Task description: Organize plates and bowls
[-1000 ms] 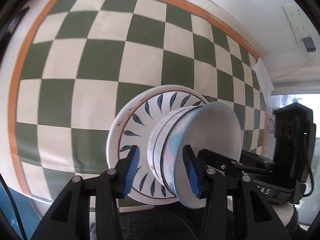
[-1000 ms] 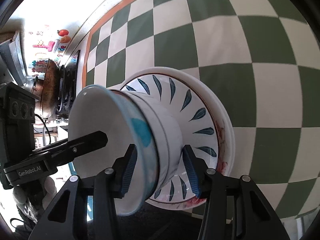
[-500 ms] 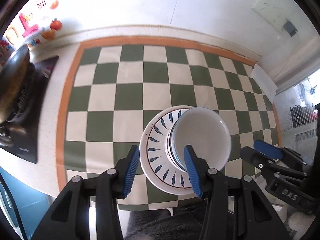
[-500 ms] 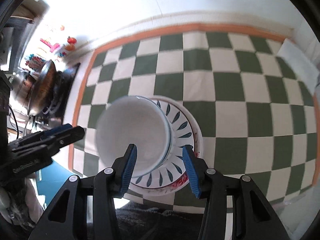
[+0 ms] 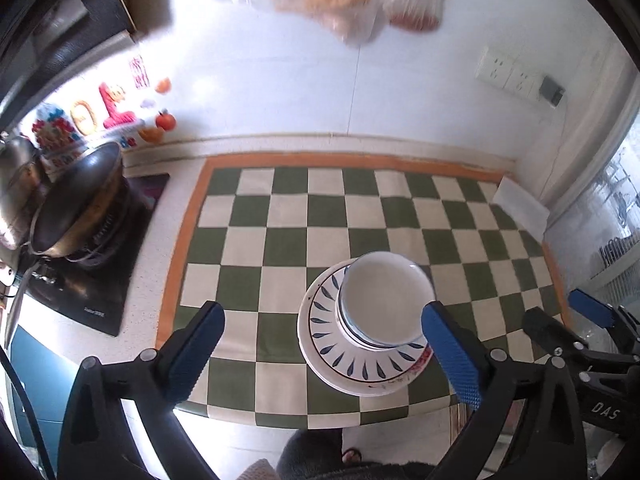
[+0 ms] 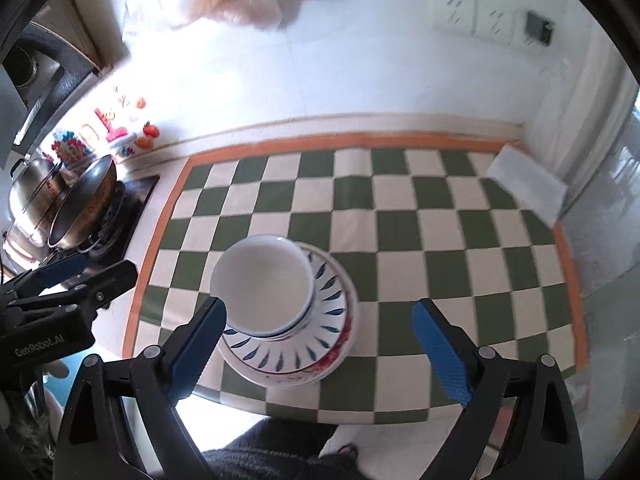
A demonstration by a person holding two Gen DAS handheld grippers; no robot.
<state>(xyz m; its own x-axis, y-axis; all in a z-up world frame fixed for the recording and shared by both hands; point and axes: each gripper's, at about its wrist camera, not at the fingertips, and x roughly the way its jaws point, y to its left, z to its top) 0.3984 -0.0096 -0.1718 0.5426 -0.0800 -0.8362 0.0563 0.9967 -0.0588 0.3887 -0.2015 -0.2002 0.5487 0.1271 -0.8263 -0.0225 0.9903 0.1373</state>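
A stack of white bowls [image 5: 384, 300] stands on stacked plates, the top one with blue leaf marks [image 5: 356, 364], near the front edge of the green-and-cream checkered mat [image 5: 312, 216]. The stack also shows in the right wrist view, bowls [image 6: 264, 284] on the plates [image 6: 304, 360]. My left gripper [image 5: 324, 348] is open and empty, held high above and in front of the stack. My right gripper [image 6: 320, 344] is open and empty too, also raised above the stack. The right gripper's body shows at the right of the left wrist view [image 5: 580, 344].
A wok [image 5: 76, 212] sits on a black cooktop [image 5: 100, 280] left of the mat, with a steel pot [image 6: 28, 196] behind it. A folded white cloth [image 5: 520, 204] lies at the mat's far right corner. Wall sockets [image 5: 508, 74] are behind. The counter's front edge is close below the plates.
Both grippers have let go of the bowls, opened wide and pulled up and back. The bowls now rest level on the plates.
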